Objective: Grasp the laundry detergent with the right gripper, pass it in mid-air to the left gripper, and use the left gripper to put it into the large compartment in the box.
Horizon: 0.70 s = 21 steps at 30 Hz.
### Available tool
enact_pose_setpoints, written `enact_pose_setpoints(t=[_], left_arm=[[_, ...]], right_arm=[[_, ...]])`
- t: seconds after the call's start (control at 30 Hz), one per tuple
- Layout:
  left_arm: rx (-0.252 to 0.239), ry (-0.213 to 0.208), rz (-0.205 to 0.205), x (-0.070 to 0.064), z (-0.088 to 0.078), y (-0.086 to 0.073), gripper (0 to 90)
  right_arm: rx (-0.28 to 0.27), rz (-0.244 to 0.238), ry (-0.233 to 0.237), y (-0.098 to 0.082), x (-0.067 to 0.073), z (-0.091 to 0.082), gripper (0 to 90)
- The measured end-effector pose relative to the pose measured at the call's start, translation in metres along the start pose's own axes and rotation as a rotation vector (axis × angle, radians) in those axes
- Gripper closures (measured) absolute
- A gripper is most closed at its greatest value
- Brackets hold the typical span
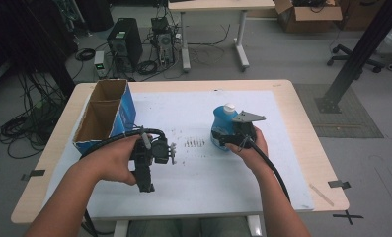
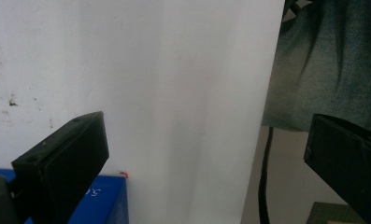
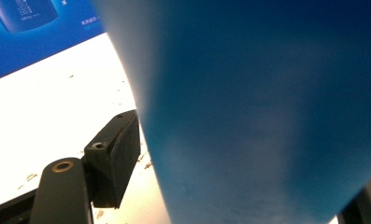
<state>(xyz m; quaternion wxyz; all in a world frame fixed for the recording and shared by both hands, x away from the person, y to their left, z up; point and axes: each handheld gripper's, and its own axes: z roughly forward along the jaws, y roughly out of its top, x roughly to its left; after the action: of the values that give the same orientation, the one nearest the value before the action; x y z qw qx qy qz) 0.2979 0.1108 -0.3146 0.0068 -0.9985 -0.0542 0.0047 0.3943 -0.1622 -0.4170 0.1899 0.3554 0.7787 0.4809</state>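
Two grippers going: my right gripper [image 1: 226, 136] is clamped on the blue bottle [image 1: 222, 121] right of centre, left gripper [image 1: 156, 153] wide and empty, so a loose squeeze could let it slip.

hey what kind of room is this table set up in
Most likely a lab or workshop. Behind the table stand desktop computer towers on the floor amid tangled cables, with a cardboard box and an office chair base farther back.
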Motion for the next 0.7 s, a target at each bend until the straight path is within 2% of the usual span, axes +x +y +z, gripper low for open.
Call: enact_pose_setpoints(t=[0.1,0.37,0.4,0.7], left_arm=[[-0.001,0.0,-0.001,-0.0001,0.0003,-0.0002,0.4],[0.0,0.0,0.001,0.0003,0.0004,-0.001,0.4],[-0.001,0.0,0.0,0.0005,0.0004,-0.001,0.4],[-0.004,0.002,0.004,0.0003,0.0004,0.001,0.4]], right_arm=[[0.0,0.001,0.002,-0.0005,0.0006,0.0006,27.7],[-0.005,-0.004,-0.018,-0.001,-0.0011,0.0,36.5],[-0.005,-0.012,-0.031,-0.0012,-0.0013,-0.0004,42.3],[-0.012,-0.022,-0.026,-0.0022,-0.0028,-0.0008,45.2]])
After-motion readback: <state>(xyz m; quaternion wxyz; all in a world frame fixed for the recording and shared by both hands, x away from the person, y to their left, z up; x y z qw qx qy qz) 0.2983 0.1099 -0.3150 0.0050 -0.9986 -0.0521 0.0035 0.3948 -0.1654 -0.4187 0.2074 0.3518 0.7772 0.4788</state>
